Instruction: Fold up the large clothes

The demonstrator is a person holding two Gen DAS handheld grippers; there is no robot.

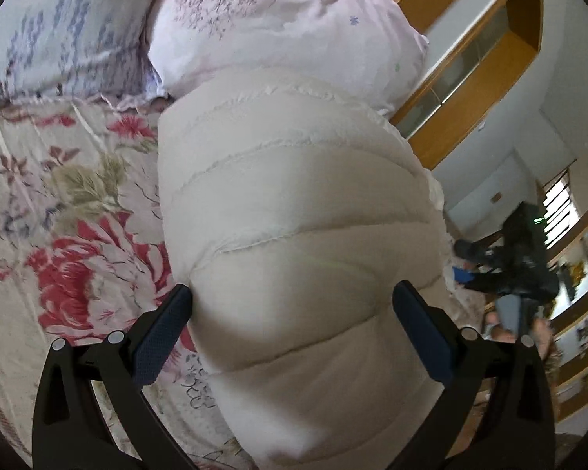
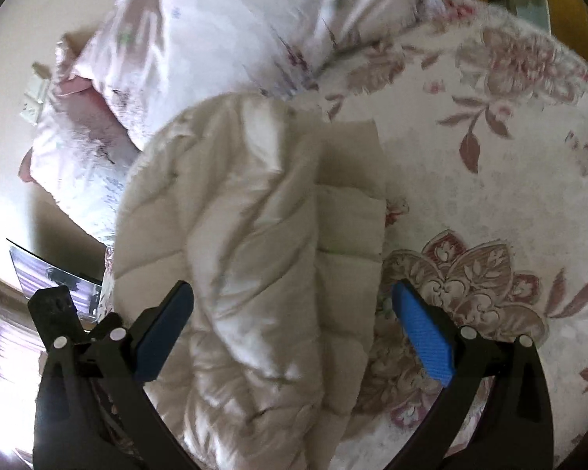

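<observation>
A cream quilted puffer garment (image 1: 294, 235) lies in a long folded bundle on the flowered bed sheet (image 1: 58, 215). My left gripper (image 1: 292, 293) is open, its dark blue pads on either side of the bundle's near end. In the right wrist view the same cream garment (image 2: 254, 254) lies crumpled, with a flat panel to its right. My right gripper (image 2: 292, 293) is open too, with its blue fingers (image 2: 423, 337) spread wide around the garment's near part. Neither gripper pinches the fabric.
A pale pink floral pillow (image 1: 278, 19) lies at the garment's far end, with a bluish one (image 1: 58, 31) beside it. The pink pillow (image 2: 223, 39) also shows at the bed's head. A wooden cabinet (image 1: 470, 58) and dark equipment (image 1: 521, 258) stand beyond the bed's right edge.
</observation>
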